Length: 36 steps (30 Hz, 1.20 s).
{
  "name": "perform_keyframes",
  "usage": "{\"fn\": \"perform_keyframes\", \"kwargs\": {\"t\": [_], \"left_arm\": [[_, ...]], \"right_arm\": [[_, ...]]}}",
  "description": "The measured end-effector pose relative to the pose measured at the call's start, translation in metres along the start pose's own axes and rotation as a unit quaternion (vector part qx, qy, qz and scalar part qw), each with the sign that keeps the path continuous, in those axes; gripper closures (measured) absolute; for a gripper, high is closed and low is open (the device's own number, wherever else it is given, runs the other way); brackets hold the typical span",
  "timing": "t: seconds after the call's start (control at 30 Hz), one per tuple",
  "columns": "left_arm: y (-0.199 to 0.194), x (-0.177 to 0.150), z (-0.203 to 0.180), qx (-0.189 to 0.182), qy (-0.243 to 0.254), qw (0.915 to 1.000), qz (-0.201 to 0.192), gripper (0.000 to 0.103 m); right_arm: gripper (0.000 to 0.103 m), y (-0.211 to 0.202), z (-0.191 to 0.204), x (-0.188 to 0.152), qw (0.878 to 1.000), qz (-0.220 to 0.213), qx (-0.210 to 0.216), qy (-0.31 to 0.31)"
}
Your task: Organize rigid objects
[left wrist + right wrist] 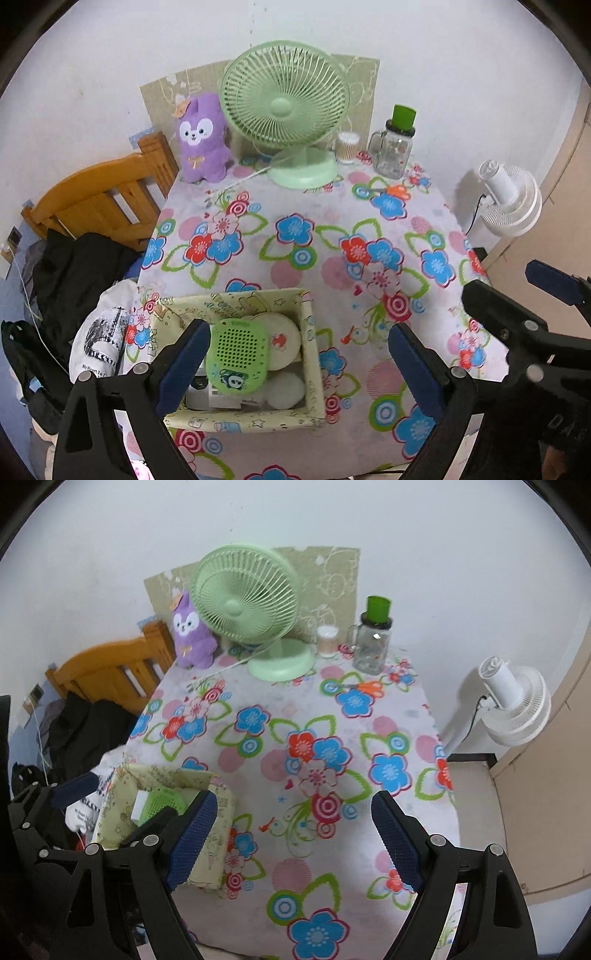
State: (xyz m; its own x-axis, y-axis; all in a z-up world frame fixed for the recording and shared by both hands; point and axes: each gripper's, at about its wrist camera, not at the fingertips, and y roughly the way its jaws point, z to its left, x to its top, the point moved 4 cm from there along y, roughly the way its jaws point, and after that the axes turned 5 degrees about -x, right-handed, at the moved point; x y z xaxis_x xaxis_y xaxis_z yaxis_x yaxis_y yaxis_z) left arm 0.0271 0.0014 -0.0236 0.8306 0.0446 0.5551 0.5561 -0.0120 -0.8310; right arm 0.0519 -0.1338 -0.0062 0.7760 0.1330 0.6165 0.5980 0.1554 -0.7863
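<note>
The fabric basket (312, 354) at the tabletop's (295, 236) near left edge half hides a green speaker (236, 356) and round white items. Left tongs (299, 365) and right tongs (291, 840) both gape wide, empty.

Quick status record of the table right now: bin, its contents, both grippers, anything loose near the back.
bin: pale yellow printed fabric box, near table edge
contents: green perforated plastic gadget on top, round white discs beside it
left gripper: open, empty, above the box
right gripper: open, empty, over floral tablecloth
back: orange-handled scissors beside glass mug jar
</note>
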Motion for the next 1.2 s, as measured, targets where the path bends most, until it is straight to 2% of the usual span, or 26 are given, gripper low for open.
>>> {"fn": "perform_keyframes", "kwargs": {"t": [0.37, 0.5, 0.6, 1.2], "left_arm": [[-0.029, 0.009, -0.023, 0.008, -0.005, 0.9995, -0.03, 0.003], [-0.041, 0.014, -0.026, -0.002, -0.029, 0.9985, -0.046, 0.003], [-0.049, 0.016, -0.031, 0.007, -0.028, 0.9978, -0.06, 0.001], [-0.055, 0.006, -0.051, 0.017, -0.027, 0.9975, -0.063, 0.0]], "right_arm": [[0.013, -0.03, -0.049, 0.0, 0.999, -0.035, -0.004, 0.035], [0.012, -0.038, -0.058, -0.001, 0.999, -0.045, -0.012, 0.025], [0.012, -0.043, -0.062, -0.004, 0.999, -0.049, -0.007, 0.019], [0.009, -0.051, -0.079, -0.008, 0.998, -0.062, -0.005, 0.02]]}}
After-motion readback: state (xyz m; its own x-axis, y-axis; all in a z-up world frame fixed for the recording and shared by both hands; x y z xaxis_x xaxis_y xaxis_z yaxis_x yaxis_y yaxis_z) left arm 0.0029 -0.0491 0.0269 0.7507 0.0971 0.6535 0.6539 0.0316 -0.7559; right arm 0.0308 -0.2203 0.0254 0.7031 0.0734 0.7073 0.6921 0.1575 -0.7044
